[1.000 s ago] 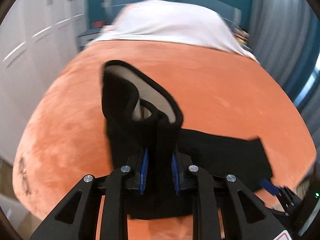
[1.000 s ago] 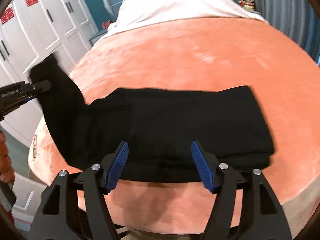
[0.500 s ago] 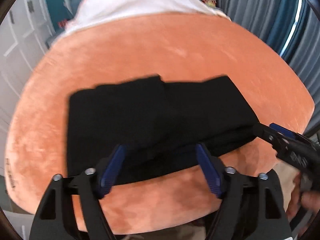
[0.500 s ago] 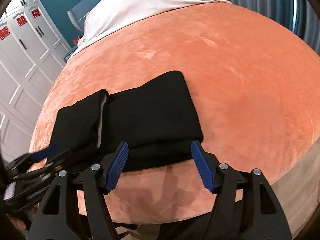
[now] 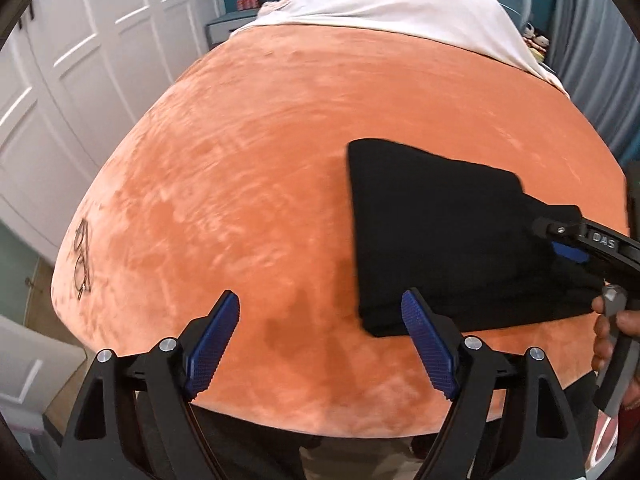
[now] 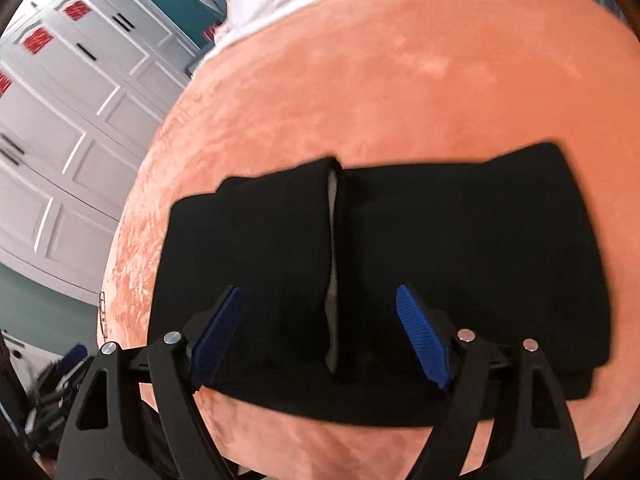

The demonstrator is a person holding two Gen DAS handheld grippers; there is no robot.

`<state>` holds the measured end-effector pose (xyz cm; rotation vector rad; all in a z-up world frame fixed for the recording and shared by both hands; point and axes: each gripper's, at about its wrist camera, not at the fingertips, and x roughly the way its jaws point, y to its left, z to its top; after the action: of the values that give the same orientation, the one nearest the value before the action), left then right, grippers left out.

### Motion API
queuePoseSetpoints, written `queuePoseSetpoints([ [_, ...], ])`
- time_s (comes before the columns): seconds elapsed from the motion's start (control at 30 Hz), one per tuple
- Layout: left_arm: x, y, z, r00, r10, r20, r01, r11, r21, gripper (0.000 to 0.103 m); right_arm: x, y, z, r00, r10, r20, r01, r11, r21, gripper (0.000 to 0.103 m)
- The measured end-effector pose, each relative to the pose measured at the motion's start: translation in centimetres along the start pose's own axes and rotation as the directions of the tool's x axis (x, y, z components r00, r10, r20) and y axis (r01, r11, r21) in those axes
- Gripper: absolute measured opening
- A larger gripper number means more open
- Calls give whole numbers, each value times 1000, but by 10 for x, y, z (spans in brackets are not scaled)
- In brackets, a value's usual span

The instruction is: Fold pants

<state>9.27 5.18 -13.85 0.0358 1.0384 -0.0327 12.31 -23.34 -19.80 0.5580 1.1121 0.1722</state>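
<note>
The black pants [image 6: 440,248] lie folded into a flat rectangle on the orange bed cover [image 6: 400,80], near its front edge. A folded end lies on top at the left, with a pale lining strip [image 6: 332,240] showing along its edge. My right gripper [image 6: 320,336] is open and empty, just above the pants' front edge. In the left wrist view the pants [image 5: 440,232] lie to the right. My left gripper [image 5: 320,340] is open and empty over bare cover, left of the pants. The right gripper [image 5: 576,240] shows there at the pants' right side.
A white blanket [image 5: 392,0] covers the far end of the bed. White wardrobe doors [image 5: 60,80] stand on the left and grey curtains [image 5: 600,60] on the right. A pair of glasses [image 5: 82,260] lies on the cover at the front left edge.
My left gripper let go of the pant end, laid it over the pile, and swung away to the left. My right gripper moved in closer over the folded pants.
</note>
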Motion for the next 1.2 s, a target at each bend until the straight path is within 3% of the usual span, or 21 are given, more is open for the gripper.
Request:
queuePoseSetpoints([
  [0.03, 4, 1, -2, 1000, 10, -5, -10, 1000, -2, 81, 15, 2, -3, 999, 14, -43, -13, 1000, 15, 72],
  [0.1, 9, 6, -6, 1000, 24, -12, -24, 1000, 2, 81, 22, 13, -6, 999, -16, -35, 15, 1000, -25, 67],
  [0.13, 11, 9, -6, 999, 28, -18, -28, 1000, 1, 81, 24, 20, -7, 999, -44, -28, 42, 998, -47, 58],
  [0.17, 13, 11, -6, 999, 26, -21, -26, 1000, -2, 81, 23, 24, -6, 999, -33, -27, 32, 998, -51, 33],
  [0.2, 15, 14, -6, 1000, 20, -23, -20, 1000, -8, 81, 22, 29, -4, 1000, 4, -25, -5, 999, -43, 23],
  [0.27, 14, 18, -5, 1000, 16, -23, -17, 1000, -19, 81, 11, 49, 3, 999, 49, -3, -49, 995, -89, 16],
  [0.33, 10, 20, -1, 1000, 19, -13, -20, 1000, -25, 81, -15, 78, 11, 992, 111, 58, -100, 981, -164, 15],
  [0.43, 0, 21, 5, 999, 34, 13, -34, 999, -25, 81, -74, 104, 23, 965, 196, 174, -153, 961, -230, 15],
  [0.53, -7, 19, 9, 999, 33, 30, -32, 999, -28, 81, -131, 92, 24, 940, 186, 285, -117, 963, -243, 15],
  [0.57, -6, 16, 10, 999, 30, 31, -29, 999, -28, 81, -145, 76, 21, 940, 145, 310, -73, 969, -235, 16],
  [0.63, -3, 10, 10, 999, 26, 24, -25, 999, -20, 81, -147, 38, 13, 948, 18, 317, 41, 983, -181, 16],
  [0.7, 6, -1, 9, 1000, 19, 7, -18, 1000, -8, 81, -116, -25, -1, 965, -110, 237, 125, 991, -50, 17],
  [0.77, 13, -15, 9, 1000, -1, -11, 2, 1000, 7, 81, -77, -81, -19, 968, -215, 125, 210, 976, 55, 17],
  [0.8, 16, -25, 10, 1000, -13, -21, 14, 1000, 18, 81, -63, -101, -28, 974, -205, 92, 197, 976, 87, 17],
  [0.83, 18, -37, 12, 999, -24, -28, 25, 999, 36, 81, -66, -113, -35, 983, -124, 137, 104, 984, 142, 19],
  [0.9, 20, -55, 16, 999, -14, -30, 16, 997, 71, 81, -75, -123, -37, 985, -37, 168, -1, 976, 219, 22],
  [0.97, 20, -71, 23, 1000, -10, -22, 12, 995, 98, 81, -83, -126, -36, 982, -22, 189, -25, 970, 241, 23],
  [1.1, 23, -111, 43, 1000, -25, 0, 24, 989, 144, 81, -119, -129, -41, 954, -40, 296, -30, 973, 229, 23],
  [1.2, 32, -140, 46, 1000, -24, -10, 25, 983, 184, 82, -130, -124, -28, 928, -196, 316, 159, 977, 139, 21],
])
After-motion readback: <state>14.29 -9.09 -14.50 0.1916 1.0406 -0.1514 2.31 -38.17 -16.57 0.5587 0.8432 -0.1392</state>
